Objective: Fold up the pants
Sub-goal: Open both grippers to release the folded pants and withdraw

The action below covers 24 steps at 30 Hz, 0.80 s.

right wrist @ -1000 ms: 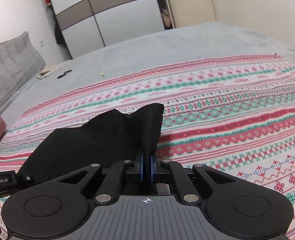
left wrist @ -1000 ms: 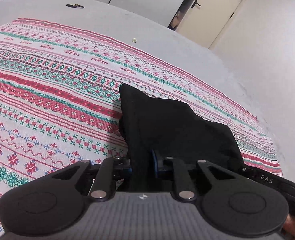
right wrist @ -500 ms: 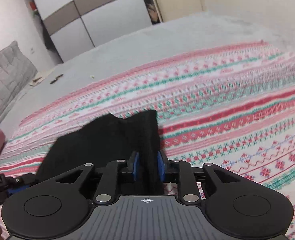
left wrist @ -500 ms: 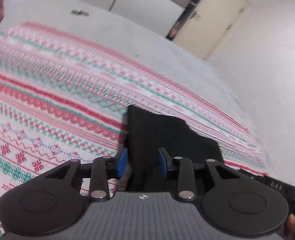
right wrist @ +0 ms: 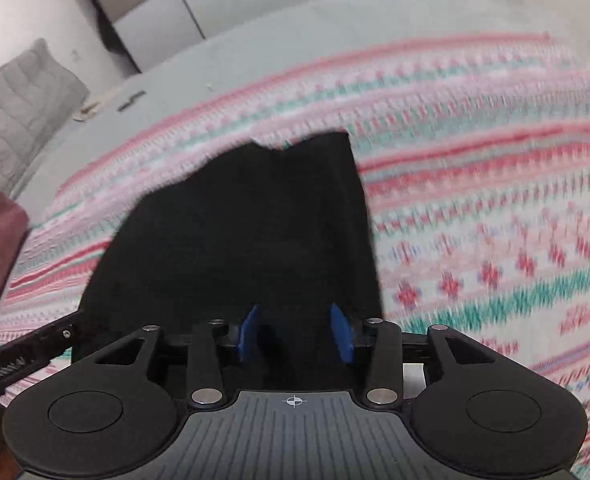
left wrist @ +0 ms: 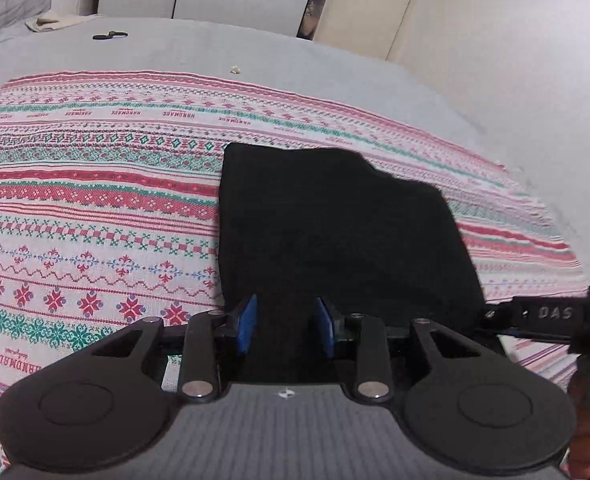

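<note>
Patterned blanket [left wrist: 95, 208] bears folded black pants [left wrist: 335, 232] (lying flat); left gripper [left wrist: 285, 326] fingers spread; right gripper [right wrist: 295, 334] likewise.

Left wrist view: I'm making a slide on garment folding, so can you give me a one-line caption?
Left gripper open over folded black pants lying on a patterned blanket.

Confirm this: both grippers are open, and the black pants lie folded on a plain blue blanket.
Not quite. Both the left gripper and the right gripper are open, but the left wrist view shows the black pants on a red, green and white patterned blanket.
</note>
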### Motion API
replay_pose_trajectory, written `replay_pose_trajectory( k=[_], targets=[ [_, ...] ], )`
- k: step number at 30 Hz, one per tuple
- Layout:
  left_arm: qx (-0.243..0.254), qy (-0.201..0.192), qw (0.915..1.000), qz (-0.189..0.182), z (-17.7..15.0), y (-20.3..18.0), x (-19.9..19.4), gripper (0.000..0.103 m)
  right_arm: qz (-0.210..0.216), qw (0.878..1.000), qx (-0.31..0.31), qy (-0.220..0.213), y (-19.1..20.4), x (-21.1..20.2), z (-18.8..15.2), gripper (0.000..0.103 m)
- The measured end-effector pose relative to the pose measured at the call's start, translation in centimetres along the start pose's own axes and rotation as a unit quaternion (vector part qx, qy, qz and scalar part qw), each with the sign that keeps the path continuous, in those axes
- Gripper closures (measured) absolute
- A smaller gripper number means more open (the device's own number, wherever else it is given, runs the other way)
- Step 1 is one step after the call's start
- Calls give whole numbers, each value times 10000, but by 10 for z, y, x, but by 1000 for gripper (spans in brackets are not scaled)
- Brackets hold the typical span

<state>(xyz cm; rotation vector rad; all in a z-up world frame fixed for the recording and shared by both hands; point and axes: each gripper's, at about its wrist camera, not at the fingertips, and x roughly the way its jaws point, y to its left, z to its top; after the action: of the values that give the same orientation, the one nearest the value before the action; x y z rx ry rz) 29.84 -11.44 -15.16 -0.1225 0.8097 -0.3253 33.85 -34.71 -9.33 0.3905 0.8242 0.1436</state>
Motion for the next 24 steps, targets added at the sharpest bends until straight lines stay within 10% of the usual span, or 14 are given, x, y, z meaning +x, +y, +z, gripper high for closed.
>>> replay_pose_trajectory(
  k=[24],
  targets=[
    [215,-187,9955,909,-3,-19,-40,41,-383,9923,-1168,-151,43,-22,-29,61]
  ],
)
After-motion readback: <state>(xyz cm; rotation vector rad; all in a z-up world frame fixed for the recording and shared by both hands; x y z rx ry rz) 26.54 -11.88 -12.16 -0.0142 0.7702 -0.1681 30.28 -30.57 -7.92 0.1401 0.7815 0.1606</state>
